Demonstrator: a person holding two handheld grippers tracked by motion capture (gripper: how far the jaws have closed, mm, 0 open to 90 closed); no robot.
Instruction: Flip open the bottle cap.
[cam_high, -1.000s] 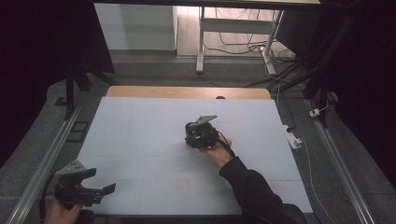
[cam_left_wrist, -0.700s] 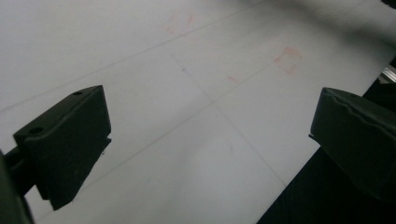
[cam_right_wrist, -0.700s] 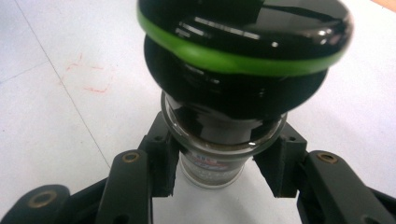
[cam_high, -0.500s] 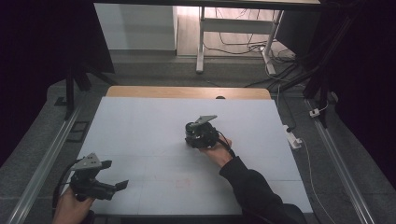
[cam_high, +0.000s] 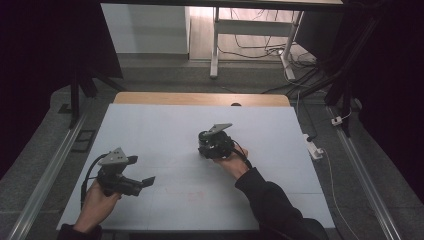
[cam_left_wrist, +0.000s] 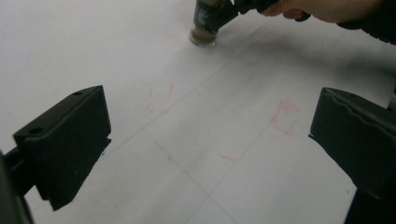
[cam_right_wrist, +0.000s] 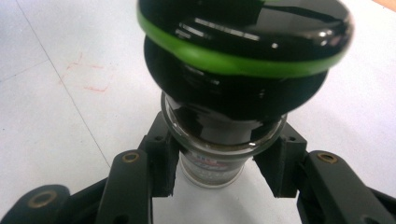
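Observation:
A small glass jar (cam_right_wrist: 212, 158) with a black lid ringed in green (cam_right_wrist: 243, 56) stands upright on the white table mat (cam_high: 165, 125). My right gripper (cam_right_wrist: 224, 161) is shut on it, one pad (cam_right_wrist: 161, 161) on each side just under the lid. In the high view the right gripper (cam_high: 215, 144) sits mid-table, a hand behind it. The left gripper view shows the same jar (cam_left_wrist: 205, 25) far off at the top. My left gripper (cam_high: 142, 184) hovers low over the mat's near-left part, open and holding nothing, jaws wide apart (cam_left_wrist: 210, 140).
Faint red pencil marks (cam_left_wrist: 285, 115) lie on the mat between the two grippers. A wooden strip (cam_high: 200, 98) borders the far edge. A white power strip (cam_high: 312, 147) lies off the right side, and metal rails (cam_high: 45, 175) run along both sides.
My left gripper has come in from the near-left corner, moving right and forward over the mat. The right gripper and jar have stayed put.

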